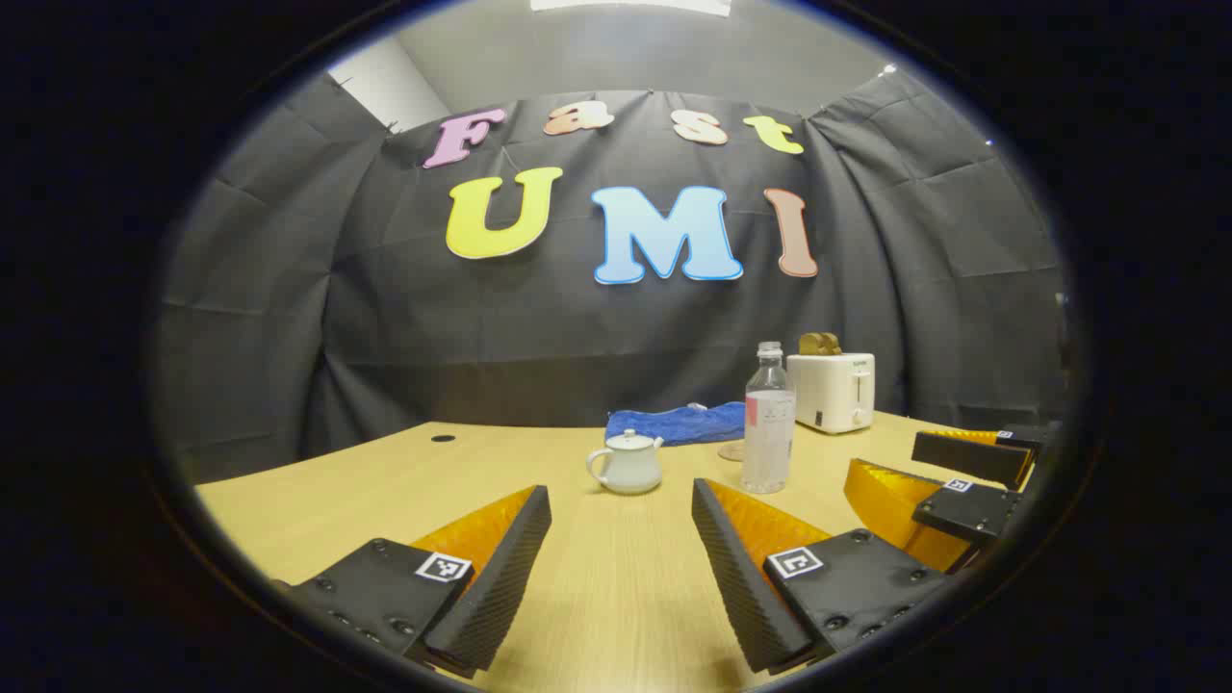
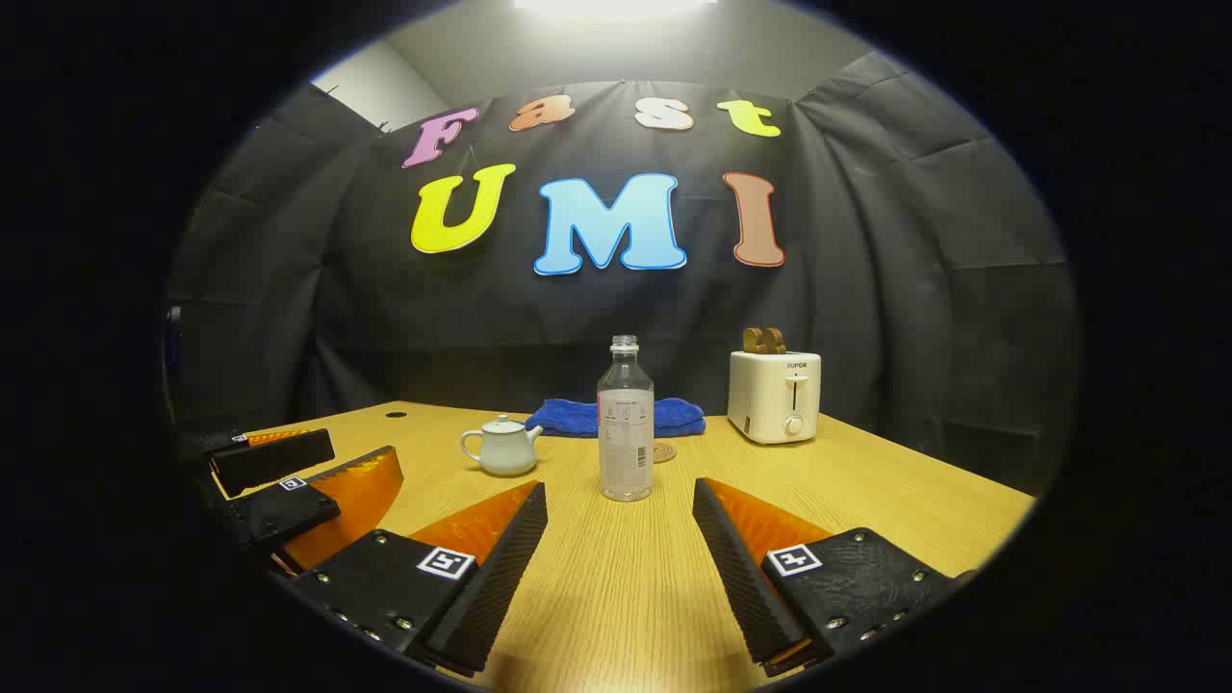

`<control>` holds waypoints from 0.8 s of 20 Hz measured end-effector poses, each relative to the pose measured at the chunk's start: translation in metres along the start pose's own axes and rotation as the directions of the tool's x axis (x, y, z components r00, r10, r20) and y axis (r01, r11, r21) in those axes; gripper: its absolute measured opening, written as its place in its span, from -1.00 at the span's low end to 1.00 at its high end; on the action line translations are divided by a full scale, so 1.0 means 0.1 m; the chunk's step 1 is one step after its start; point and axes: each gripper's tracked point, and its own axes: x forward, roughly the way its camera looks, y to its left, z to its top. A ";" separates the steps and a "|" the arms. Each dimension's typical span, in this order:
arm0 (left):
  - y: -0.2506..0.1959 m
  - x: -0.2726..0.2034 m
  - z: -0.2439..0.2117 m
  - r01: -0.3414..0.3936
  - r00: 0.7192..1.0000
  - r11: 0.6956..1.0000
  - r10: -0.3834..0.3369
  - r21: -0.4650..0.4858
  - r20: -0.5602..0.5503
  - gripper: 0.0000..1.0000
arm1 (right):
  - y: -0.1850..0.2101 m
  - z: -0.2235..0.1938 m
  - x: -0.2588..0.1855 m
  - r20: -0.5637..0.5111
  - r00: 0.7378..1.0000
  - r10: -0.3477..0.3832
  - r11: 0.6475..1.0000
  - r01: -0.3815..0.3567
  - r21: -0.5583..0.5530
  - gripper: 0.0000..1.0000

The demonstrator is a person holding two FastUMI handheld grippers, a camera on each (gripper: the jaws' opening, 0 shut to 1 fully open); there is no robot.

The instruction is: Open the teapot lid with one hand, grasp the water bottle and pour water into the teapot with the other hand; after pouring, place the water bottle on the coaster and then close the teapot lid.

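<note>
A small white teapot (image 1: 628, 463) (image 2: 502, 447) with its lid on stands on the wooden table. To its right a clear, uncapped water bottle (image 1: 768, 420) (image 2: 626, 420) stands upright. A round coaster (image 2: 664, 451) (image 1: 732, 450) lies just behind the bottle. My left gripper (image 1: 621, 539) is open, low over the table, short of the teapot, with nothing between its fingers. My right gripper (image 2: 621, 539) is open too, aimed at the bottle from a short way off. The left gripper view has the right gripper (image 1: 972, 472) at its right edge; the right gripper view has the left gripper (image 2: 298, 472) at its left edge.
A blue cloth (image 1: 679, 422) (image 2: 616, 416) lies at the back of the table. A white toaster (image 1: 832, 390) (image 2: 775, 395) with toast in its slots stands at the back right. A small dark hole (image 1: 443, 438) sits in the tabletop at the far left.
</note>
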 end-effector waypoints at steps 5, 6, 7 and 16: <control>0.00 0.00 0.01 0.000 1.000 1.000 0.000 0.000 0.001 0.97 | -0.01 0.00 0.00 0.000 1.000 -0.008 1.000 0.008 0.001 0.89; 0.00 0.00 0.00 0.000 1.000 1.000 0.000 0.000 0.001 0.97 | -0.01 0.00 0.00 0.000 1.000 -0.008 1.000 0.008 0.000 0.89; 0.00 0.00 0.00 -0.001 1.000 1.000 0.001 0.000 0.001 0.97 | -0.01 0.01 0.00 0.000 1.000 -0.008 1.000 0.008 0.001 0.89; 0.01 0.01 -0.01 -0.010 1.000 1.000 0.010 0.000 0.001 0.97 | 0.00 0.00 0.00 0.001 1.000 -0.003 1.000 0.003 0.000 0.89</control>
